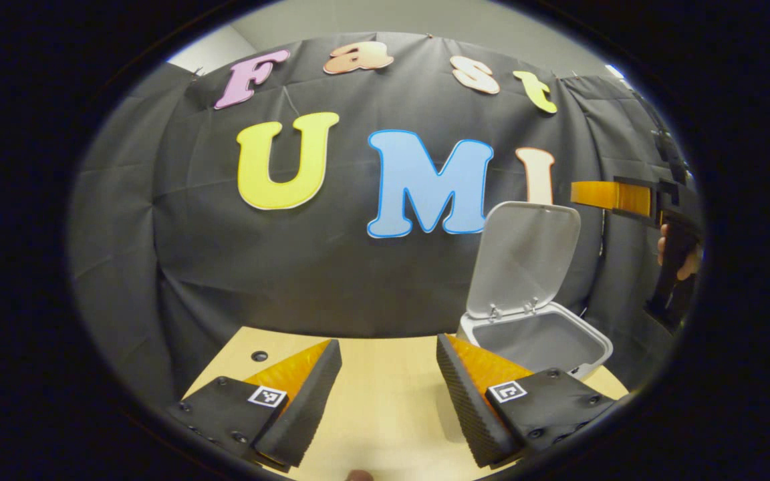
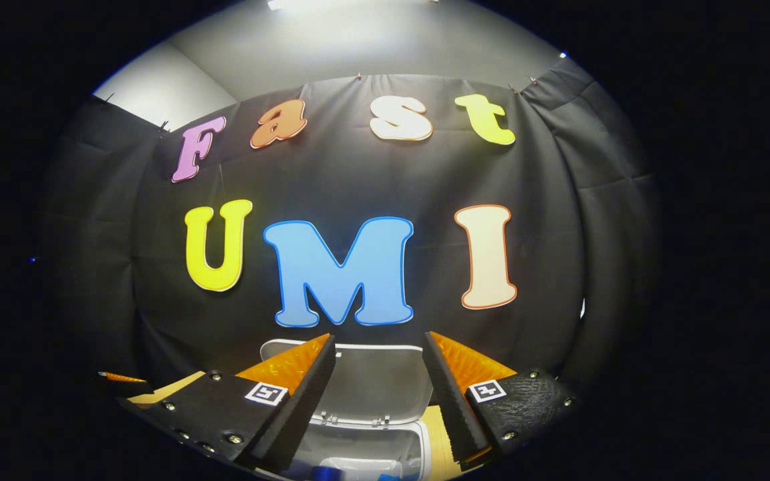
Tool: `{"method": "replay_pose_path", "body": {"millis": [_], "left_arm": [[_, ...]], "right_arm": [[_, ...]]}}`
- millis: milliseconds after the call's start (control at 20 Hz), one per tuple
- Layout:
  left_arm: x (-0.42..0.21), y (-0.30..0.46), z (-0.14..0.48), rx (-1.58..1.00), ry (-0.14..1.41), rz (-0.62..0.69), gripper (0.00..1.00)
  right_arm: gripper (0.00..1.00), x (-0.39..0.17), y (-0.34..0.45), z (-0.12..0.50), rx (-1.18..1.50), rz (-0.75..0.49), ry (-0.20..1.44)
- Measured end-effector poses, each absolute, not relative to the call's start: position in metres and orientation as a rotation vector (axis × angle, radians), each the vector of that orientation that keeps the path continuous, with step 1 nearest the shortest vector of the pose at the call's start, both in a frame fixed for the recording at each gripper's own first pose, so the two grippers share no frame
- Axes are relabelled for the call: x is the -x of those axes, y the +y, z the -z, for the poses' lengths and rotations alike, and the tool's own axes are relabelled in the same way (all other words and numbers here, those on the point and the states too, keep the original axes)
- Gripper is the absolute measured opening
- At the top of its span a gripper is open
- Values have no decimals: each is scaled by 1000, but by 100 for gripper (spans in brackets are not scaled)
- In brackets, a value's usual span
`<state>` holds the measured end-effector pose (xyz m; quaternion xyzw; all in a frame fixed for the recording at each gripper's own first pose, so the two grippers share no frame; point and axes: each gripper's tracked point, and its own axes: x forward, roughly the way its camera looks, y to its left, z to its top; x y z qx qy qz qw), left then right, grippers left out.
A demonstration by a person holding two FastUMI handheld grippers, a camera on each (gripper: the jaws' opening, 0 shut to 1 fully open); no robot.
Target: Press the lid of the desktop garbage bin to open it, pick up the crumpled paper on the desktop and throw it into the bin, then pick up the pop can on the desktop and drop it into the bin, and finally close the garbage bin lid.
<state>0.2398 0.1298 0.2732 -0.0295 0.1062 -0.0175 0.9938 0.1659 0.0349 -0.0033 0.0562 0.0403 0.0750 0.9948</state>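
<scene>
While both grippers gape empty, the bin (image 1: 533,342) at the desk's (image 1: 385,401) far right corner needs its light, hinged lid (image 1: 525,257) pushed at the top edge.

Left gripper (image 1: 388,387): open, fingers spread wide, nothing between them, pointing forward and level, low in the left gripper view.
Right gripper (image 2: 378,394): open, fingers apart, nothing gripped, raised and aimed forward in the right gripper view.
Right gripper seen from the left gripper view (image 1: 615,197): held high at the right edge, pointing left, fingers seen side-on, gap impossible to judge there.
Hand (image 1: 682,257): wrapped around the right gripper's handle, partly cut off at the edge.
</scene>
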Motion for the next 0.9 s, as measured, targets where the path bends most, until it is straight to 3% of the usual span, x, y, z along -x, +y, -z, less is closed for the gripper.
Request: {"method": "replay_pose_path", "body": {"millis": [300, 400, 450, 550, 900], "left_arm": [[-230, 167, -270, 74, 225, -45, 96], [-227, 178, -270, 78, 226, -68, 92], [-226, 182, -270, 82, 226, -76, 96], [-223, 190, -269, 89, 231, -92, 96], [-222, 195, -265, 103, 240, -96, 95]], "right_arm": [[83, -195, 46, 1, -117, -144, 35], [83, -203, 49, 1, -114, -134, 15], [83, -207, 51, 2, -112, -130, 9], [83, -214, 54, 8, -103, -125, 16], [84, -204, 57, 19, -117, -131, 70]]}}
